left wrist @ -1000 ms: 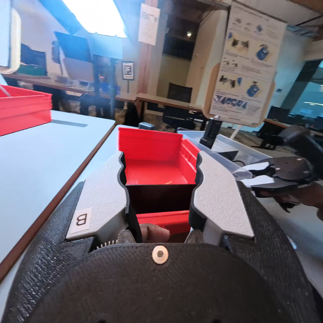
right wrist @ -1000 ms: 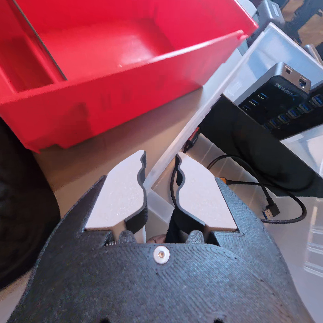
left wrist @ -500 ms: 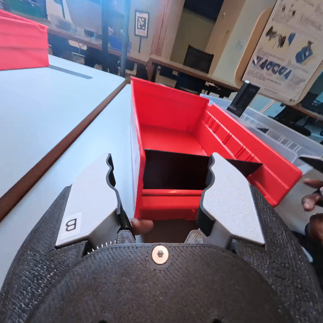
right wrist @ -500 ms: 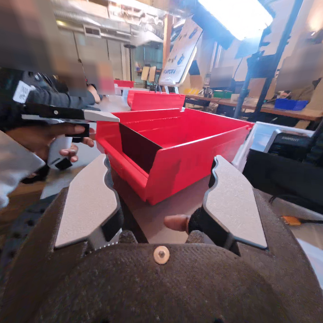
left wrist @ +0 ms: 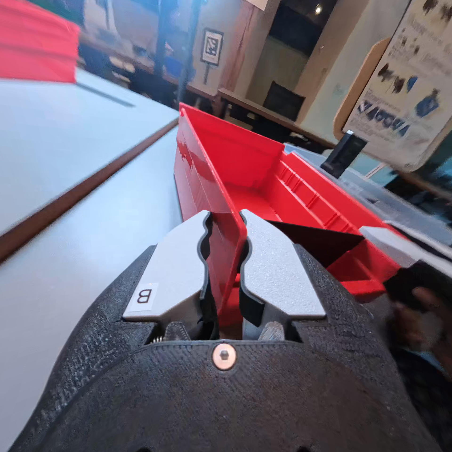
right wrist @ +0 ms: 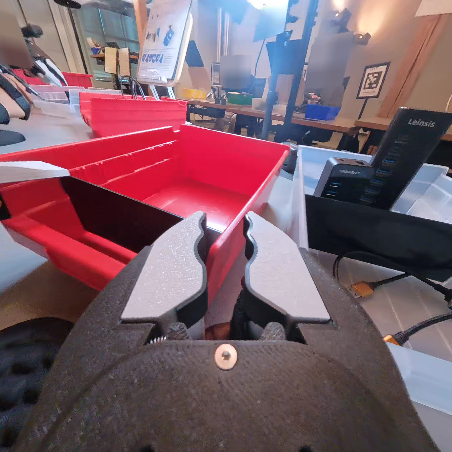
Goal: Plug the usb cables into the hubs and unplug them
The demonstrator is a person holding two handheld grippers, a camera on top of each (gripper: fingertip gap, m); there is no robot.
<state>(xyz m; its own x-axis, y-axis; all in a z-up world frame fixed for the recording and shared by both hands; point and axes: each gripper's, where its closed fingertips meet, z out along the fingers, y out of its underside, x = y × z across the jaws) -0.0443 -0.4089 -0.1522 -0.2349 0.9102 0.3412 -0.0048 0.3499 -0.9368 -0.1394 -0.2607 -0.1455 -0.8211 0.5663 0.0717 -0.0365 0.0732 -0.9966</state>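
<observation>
A: USB hubs (right wrist: 362, 186), two black ones, are standing upright in a clear plastic tub (right wrist: 423, 181) on the pale grey table (left wrist: 73, 244), behind a black divider. Where are the cables sitting?

B: A cable with an orange plug (right wrist: 362, 289) is lying on the tub floor in front of that divider, not plugged into anything. The room behind is showing desks, a poster board (right wrist: 162, 41) and light stands.

A: And the red bin (right wrist: 195, 176)?

B: It is resting just beside the tub, with a black partition (right wrist: 110, 212) crossing it, and nothing is showing inside. The left gripper (left wrist: 225, 242) is pinching its left wall near the front corner; the right gripper (right wrist: 225, 239) is closing around its right wall, pads near or touching.
</observation>
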